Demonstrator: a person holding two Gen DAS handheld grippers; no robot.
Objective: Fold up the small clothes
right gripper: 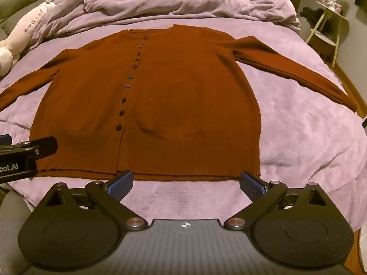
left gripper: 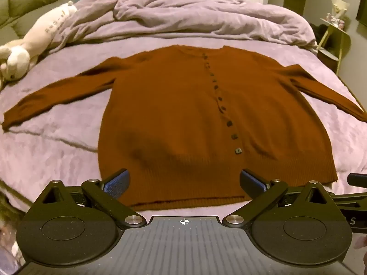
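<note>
A bed [left gripper: 57, 142] covered in a lilac fleece blanket fills both views, with a rumpled lilac duvet [left gripper: 183, 16] bunched along its far side. Spread flat in the middle of the blanket lies a rust-brown knit cardigan [left gripper: 172, 105], front up, collar away from the cameras, ribbed hem nearest them, both sleeves stretched out to either side and a line of small dark buttons [left gripper: 237, 151] running down its front. A pale plush toy [left gripper: 29, 45], perhaps a rabbit though the fisheye edge blurs it, lies by the far left corner of the bed. The left gripper [left gripper: 184, 181] hovers over the hem, its blue-padded jaws spread wide with nothing between them. The right gripper [right gripper: 185, 181] hangs just short of the hem, jaws equally spread and empty.
</note>
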